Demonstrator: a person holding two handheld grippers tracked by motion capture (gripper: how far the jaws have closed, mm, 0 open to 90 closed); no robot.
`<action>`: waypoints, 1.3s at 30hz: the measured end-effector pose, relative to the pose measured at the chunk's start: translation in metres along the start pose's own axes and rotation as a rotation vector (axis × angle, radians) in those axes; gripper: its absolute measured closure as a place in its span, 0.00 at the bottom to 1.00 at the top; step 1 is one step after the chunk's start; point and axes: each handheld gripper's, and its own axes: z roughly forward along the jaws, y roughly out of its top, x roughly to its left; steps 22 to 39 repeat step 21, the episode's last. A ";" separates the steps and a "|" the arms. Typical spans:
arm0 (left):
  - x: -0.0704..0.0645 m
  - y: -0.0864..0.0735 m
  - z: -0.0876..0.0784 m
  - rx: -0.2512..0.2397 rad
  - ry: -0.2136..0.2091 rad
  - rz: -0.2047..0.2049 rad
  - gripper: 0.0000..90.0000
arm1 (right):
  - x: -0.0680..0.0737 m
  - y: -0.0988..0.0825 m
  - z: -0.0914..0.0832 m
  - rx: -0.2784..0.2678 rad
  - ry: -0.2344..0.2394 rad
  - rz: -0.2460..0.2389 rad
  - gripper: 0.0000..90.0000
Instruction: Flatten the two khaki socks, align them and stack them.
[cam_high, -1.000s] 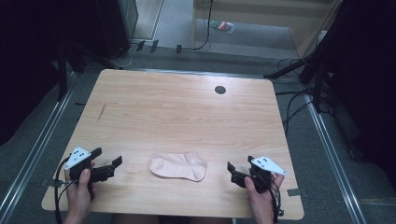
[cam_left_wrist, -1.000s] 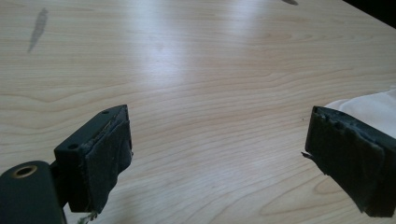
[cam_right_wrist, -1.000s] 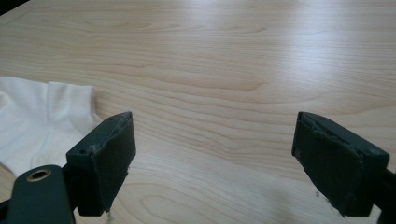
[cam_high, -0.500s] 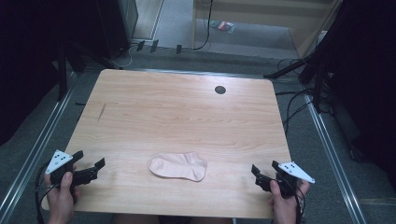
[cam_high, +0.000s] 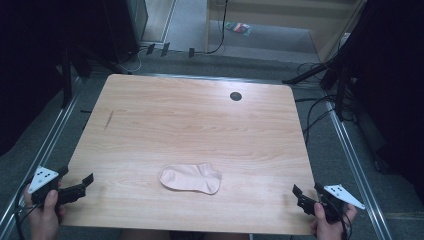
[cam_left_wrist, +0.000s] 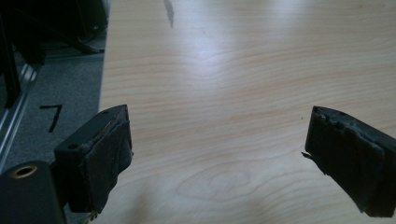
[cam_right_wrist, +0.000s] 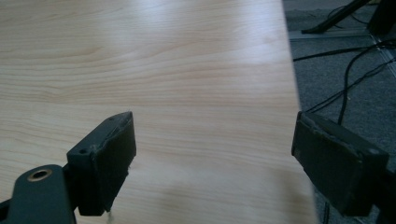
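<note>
A pale pink sock (cam_high: 190, 178) lies flat on the wooden table (cam_high: 190, 120), near the front edge and about midway across. My left gripper (cam_high: 82, 183) is held at the table's front left corner, open and empty, well left of the sock. In the left gripper view its jaws stand wide apart over bare wood, left gripper (cam_left_wrist: 217, 154). My right gripper (cam_high: 306, 196) is held at the front right corner, open and empty, well right of the sock. Its own view, right gripper (cam_right_wrist: 212, 156), shows the jaws straddling the table's right edge.
A small dark round hole (cam_high: 235, 96) sits near the table's far edge. A dark streak (cam_high: 109, 118) marks the wood at the left. Cables (cam_high: 320, 107) run over the grey floor right of the table. Metal rails (cam_high: 47, 145) flank both sides.
Both hands have drawn outward and back from beside the sock to the table's front corners. The sock has not moved.
</note>
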 end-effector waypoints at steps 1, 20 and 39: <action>0.003 -0.002 -0.001 0.002 0.000 -0.007 0.08 | -0.004 -0.001 -0.002 -0.003 -0.004 0.005 0.16; 0.012 -0.002 0.001 -0.015 -0.039 -0.093 0.08 | -0.008 0.000 0.000 0.004 -0.018 0.016 0.18; 0.012 -0.002 0.001 -0.012 -0.042 -0.092 0.08 | -0.009 0.000 0.000 0.006 -0.016 0.025 0.18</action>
